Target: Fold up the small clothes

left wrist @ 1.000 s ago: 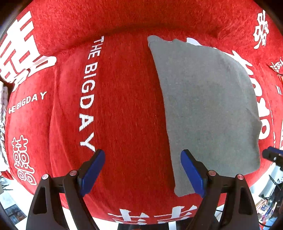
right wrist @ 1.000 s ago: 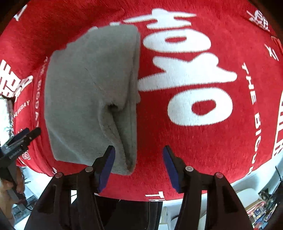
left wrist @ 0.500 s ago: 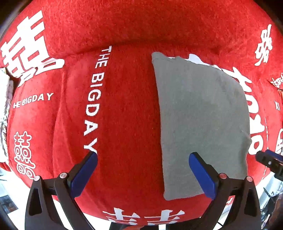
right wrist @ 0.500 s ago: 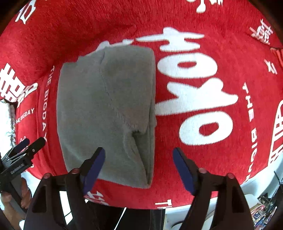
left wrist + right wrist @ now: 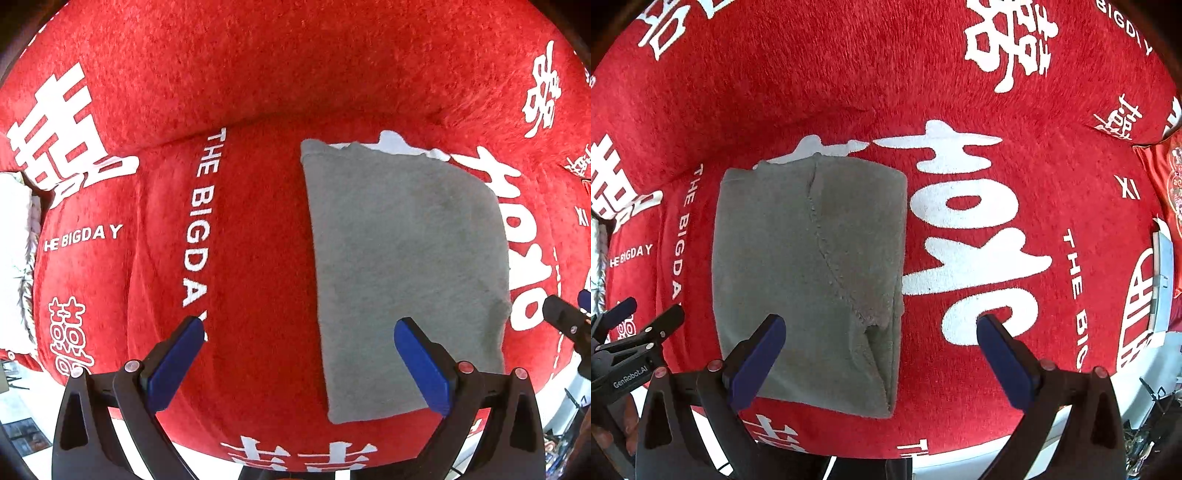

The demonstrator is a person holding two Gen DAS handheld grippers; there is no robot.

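A small grey garment [image 5: 406,258] lies folded into a flat rectangle on the red cover [image 5: 240,258] with white lettering. My left gripper [image 5: 299,326] hovers above its left edge, pointing down, open and empty. In the right wrist view the garment [image 5: 798,277] shows a diagonal seam and a folded right edge. My right gripper [image 5: 880,323] hangs above that right edge, its jaws opening, with nothing pressed between the pads. Each gripper shows in the other's view: the right one [image 5: 565,321] at the right edge, the left one [image 5: 628,332] at the lower left.
The red cover [image 5: 960,92] rises into a padded back behind the garment. A white fabric thing [image 5: 14,229] sits at the far left. At the right are a grey-white panel [image 5: 1161,277] and a red patterned item [image 5: 1174,184]. The cover's front edge drops off near the bottom.
Both grippers have risen away from the garment and their jaws have widened. The right gripper has shifted right, off the folded edge. The garment lies flatter.
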